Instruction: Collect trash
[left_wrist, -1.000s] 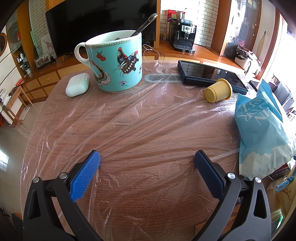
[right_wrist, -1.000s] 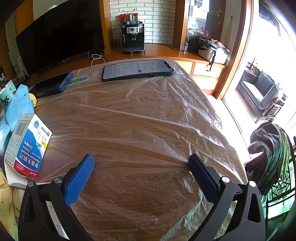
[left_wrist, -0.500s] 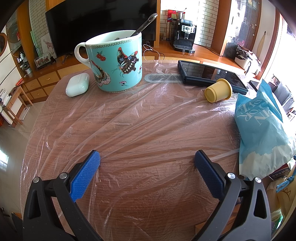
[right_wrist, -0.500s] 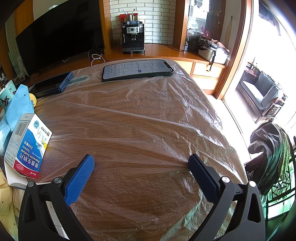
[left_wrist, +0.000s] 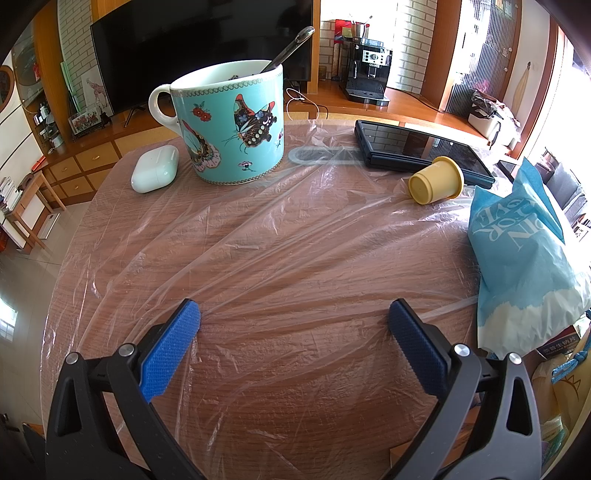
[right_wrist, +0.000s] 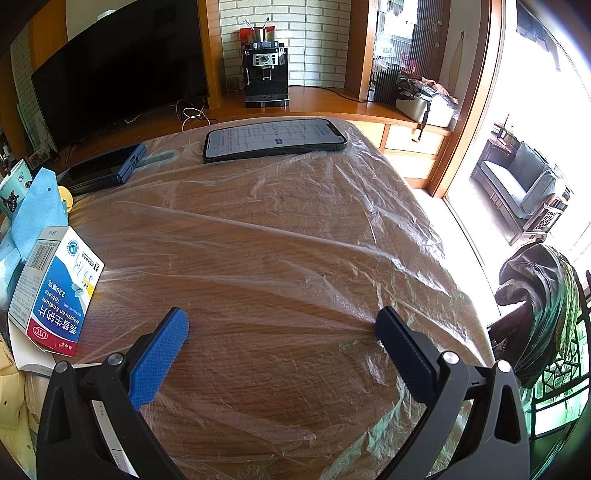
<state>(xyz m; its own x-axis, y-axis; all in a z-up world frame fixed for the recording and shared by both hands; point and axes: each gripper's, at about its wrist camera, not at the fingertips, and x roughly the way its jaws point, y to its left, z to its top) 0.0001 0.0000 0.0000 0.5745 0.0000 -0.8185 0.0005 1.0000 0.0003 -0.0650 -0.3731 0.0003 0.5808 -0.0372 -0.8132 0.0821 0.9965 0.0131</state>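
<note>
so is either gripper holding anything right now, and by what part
Nothing is held. The left gripper and the right gripper both have their jaws spread wide, with only the plastic-covered table between them.

Left tool (left_wrist: 294, 317) spread wide; right tool (right_wrist: 281, 325) likewise, empty.

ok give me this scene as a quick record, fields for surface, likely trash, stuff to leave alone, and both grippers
surface: wooden table under clear plastic sheet
likely trash: yellow capsule on its side; blue bag; medicine box, perhaps
leave alone: butterfly mug with spoon; earbud case; tablet; phone
left gripper: open, empty, over the table
right gripper: open, empty, over the table
</note>
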